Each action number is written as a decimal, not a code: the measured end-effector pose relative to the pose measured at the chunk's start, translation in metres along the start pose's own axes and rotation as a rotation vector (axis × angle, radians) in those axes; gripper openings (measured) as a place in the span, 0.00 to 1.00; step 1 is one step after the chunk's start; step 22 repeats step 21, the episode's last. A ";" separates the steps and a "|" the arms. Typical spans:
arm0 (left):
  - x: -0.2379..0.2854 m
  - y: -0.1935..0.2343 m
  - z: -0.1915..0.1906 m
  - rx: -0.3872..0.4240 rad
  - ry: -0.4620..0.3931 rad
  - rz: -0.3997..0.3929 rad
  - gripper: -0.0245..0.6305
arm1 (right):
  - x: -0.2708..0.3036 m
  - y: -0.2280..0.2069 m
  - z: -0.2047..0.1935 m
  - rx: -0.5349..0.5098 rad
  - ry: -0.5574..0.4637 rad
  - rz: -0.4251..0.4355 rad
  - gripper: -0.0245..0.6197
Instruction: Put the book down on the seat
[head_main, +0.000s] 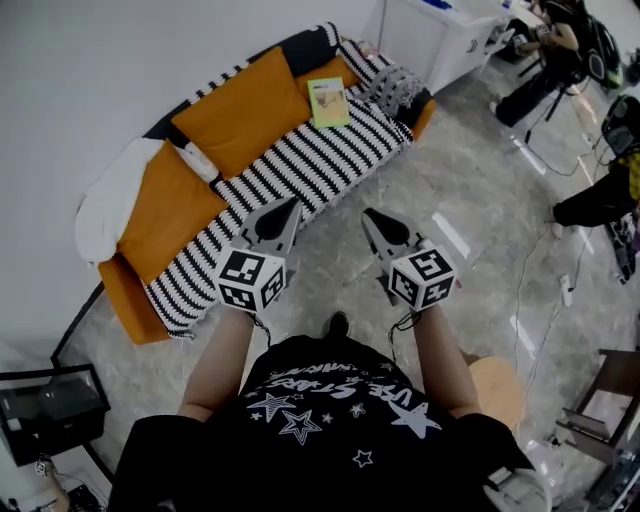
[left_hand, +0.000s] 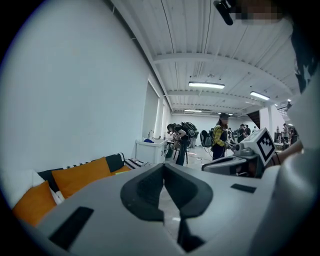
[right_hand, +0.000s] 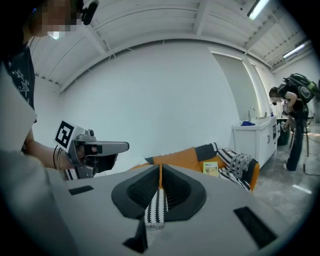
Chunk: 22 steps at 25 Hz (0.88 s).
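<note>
A thin green-and-yellow book (head_main: 328, 102) lies flat on the black-and-white striped seat (head_main: 300, 165) of an orange sofa, near its far right end. The right gripper view also shows the book (right_hand: 210, 168), leaning by the orange back cushion. My left gripper (head_main: 290, 205) and right gripper (head_main: 368, 215) hang side by side over the grey floor in front of the sofa, well short of the book. Both have their jaws together with nothing between them. In the left gripper view the tips meet (left_hand: 164, 165); in the right gripper view they meet too (right_hand: 160, 166).
A white cushion (head_main: 105, 200) rests on the sofa's left end. A white cabinet (head_main: 440, 35) stands past the sofa's right arm. People and gear (head_main: 545, 60) crowd the back right. A wooden stool (head_main: 495, 390) is by my right side, a black frame (head_main: 50, 400) at lower left.
</note>
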<state>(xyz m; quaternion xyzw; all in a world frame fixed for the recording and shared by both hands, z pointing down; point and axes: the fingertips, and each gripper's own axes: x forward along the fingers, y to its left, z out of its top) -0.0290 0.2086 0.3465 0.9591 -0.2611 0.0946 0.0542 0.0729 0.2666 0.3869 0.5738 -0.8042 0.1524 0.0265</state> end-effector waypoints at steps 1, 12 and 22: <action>-0.006 0.003 0.000 -0.003 -0.002 -0.001 0.05 | 0.003 0.008 0.001 -0.008 0.001 0.008 0.09; -0.083 0.034 -0.020 -0.017 0.008 -0.023 0.05 | 0.028 0.094 -0.009 -0.042 0.031 0.013 0.09; -0.145 0.046 -0.046 -0.036 0.025 -0.057 0.05 | 0.028 0.163 -0.027 -0.053 0.046 -0.015 0.09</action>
